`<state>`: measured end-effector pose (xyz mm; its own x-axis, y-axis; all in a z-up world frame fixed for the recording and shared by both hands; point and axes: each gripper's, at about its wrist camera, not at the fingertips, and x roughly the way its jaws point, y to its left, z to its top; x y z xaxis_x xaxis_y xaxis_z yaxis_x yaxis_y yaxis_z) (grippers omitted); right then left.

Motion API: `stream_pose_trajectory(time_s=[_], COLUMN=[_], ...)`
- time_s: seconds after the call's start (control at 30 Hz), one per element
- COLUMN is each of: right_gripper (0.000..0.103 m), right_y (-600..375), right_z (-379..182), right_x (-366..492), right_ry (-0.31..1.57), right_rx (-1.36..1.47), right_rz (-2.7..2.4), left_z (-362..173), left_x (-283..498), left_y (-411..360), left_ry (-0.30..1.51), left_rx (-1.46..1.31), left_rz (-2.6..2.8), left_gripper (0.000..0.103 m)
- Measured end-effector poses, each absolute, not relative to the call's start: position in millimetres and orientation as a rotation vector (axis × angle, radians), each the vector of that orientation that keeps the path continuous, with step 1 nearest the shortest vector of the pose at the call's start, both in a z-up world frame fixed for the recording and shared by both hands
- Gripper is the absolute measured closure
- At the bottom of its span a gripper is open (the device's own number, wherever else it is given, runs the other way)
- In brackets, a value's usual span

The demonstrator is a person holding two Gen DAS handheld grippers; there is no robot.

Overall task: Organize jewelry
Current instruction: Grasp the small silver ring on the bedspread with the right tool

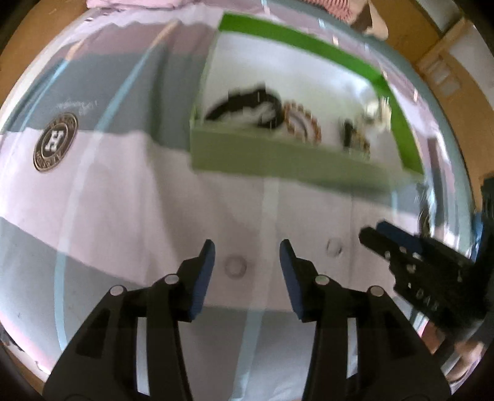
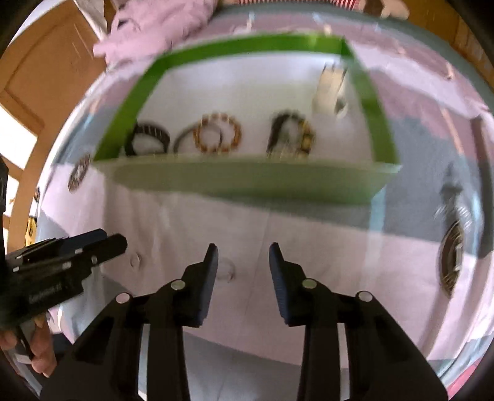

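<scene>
An open green box (image 2: 247,182) with a white floor stands on the glass-topped table. Inside lie a black bracelet (image 2: 148,138), an amber bead bracelet (image 2: 217,132) and a black-and-gold piece (image 2: 290,135); all are blurred. The left wrist view shows the same box (image 1: 278,163) ahead and to the right. Two small clear rings (image 1: 235,267) (image 1: 334,246) lie on the table in front of it. My left gripper (image 1: 247,250) is open above the nearer ring. My right gripper (image 2: 244,250) is open and holds nothing, with a ring (image 2: 225,270) by its left finger.
A round metal badge (image 1: 55,142) lies under the glass at the left. Pink cloth (image 2: 160,24) is bunched behind the box. Each gripper shows in the other's view: the right gripper (image 1: 375,233) and the left gripper (image 2: 114,240), held by a hand (image 2: 40,354).
</scene>
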<state>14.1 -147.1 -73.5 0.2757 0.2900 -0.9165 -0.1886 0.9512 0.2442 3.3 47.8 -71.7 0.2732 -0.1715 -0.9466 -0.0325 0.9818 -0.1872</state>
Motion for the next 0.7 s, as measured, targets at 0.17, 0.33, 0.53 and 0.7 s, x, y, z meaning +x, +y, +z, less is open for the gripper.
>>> stream_pose_trajectory(time_s=[0.17,0.33,0.53,0.7], right_gripper=[0.068,0.068,0.068,0.068], right_y=[-135.9,-116.2,-106.4,-107.5], right_z=[-81.9,-92.2,-99.1,-99.6], right_x=[15.0,14.1,8.2,7.1], right_ry=[1.284,1.310,1.298,1.290], right_rx=[0.084,0.015,-0.071,-0.081], right_rz=[0.348,0.348,0.330,0.330], left_z=[-86.9,-96.7,-106.6,-108.7], left_x=[3.2,6.8,6.5,5.5], left_y=[45.6,40.9,33.4,31.9], left_ry=[1.318,1.339,1.343,1.333], left_rx=[-0.114,-0.082,-0.025,0.000], left_rz=[-0.060,-0.046,-0.037,-0.029], left_gripper=[0.055,0.055,0.055,0.056])
